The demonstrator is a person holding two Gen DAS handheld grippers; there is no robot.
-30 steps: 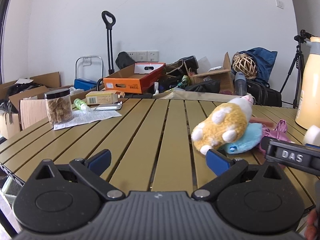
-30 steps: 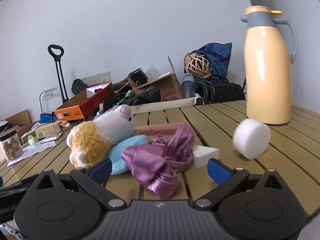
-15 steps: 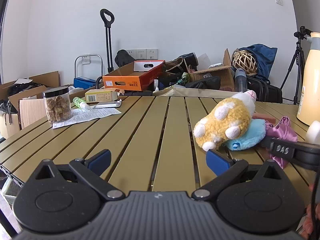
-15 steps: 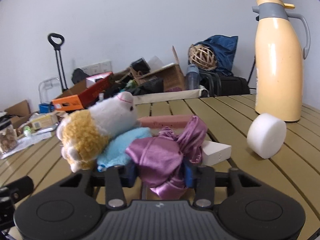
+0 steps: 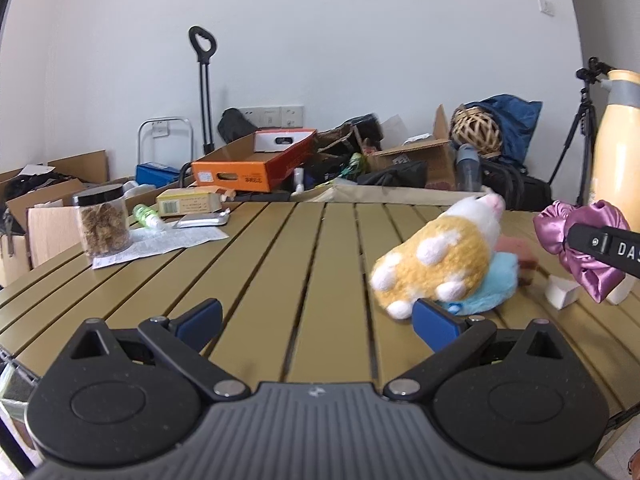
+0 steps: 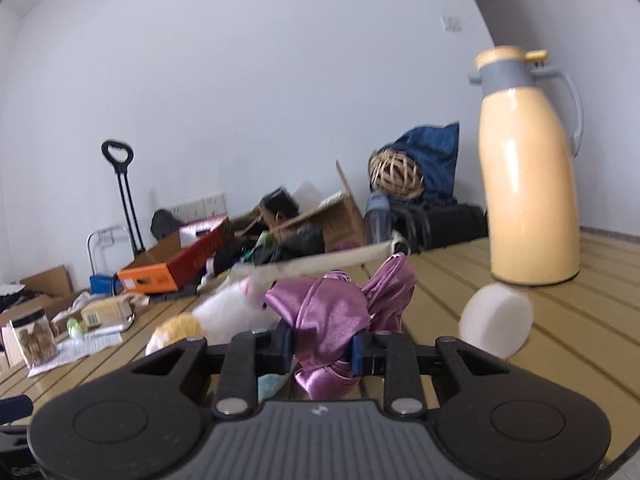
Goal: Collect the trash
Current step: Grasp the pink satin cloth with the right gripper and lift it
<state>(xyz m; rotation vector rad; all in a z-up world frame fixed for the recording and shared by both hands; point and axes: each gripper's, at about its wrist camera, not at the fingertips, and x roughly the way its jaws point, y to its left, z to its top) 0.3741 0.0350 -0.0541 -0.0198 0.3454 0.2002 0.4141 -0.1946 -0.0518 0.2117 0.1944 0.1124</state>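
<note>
My right gripper (image 6: 322,350) is shut on a crumpled purple satin cloth (image 6: 340,312) and holds it lifted above the slatted table (image 6: 560,320). The cloth also shows at the right of the left wrist view (image 5: 584,248), clamped in the right gripper's black finger. My left gripper (image 5: 316,320) is open and empty, low over the table's near edge. A yellow-and-white plush toy (image 5: 440,256) lies on a blue plush piece (image 5: 492,284) just beyond its right finger. A white foam disc (image 6: 496,320) and a small white block (image 5: 560,296) lie on the table.
A tall cream thermos (image 6: 532,184) stands at the right. A jar of brown snacks (image 5: 104,224), a paper sheet (image 5: 160,240), a small green bottle (image 5: 146,216) and a box (image 5: 188,202) sit at the table's far left. Boxes and bags clutter the floor behind.
My right gripper closed on the purple cloth and raised it off the table. The left gripper stayed open and barely moved.
</note>
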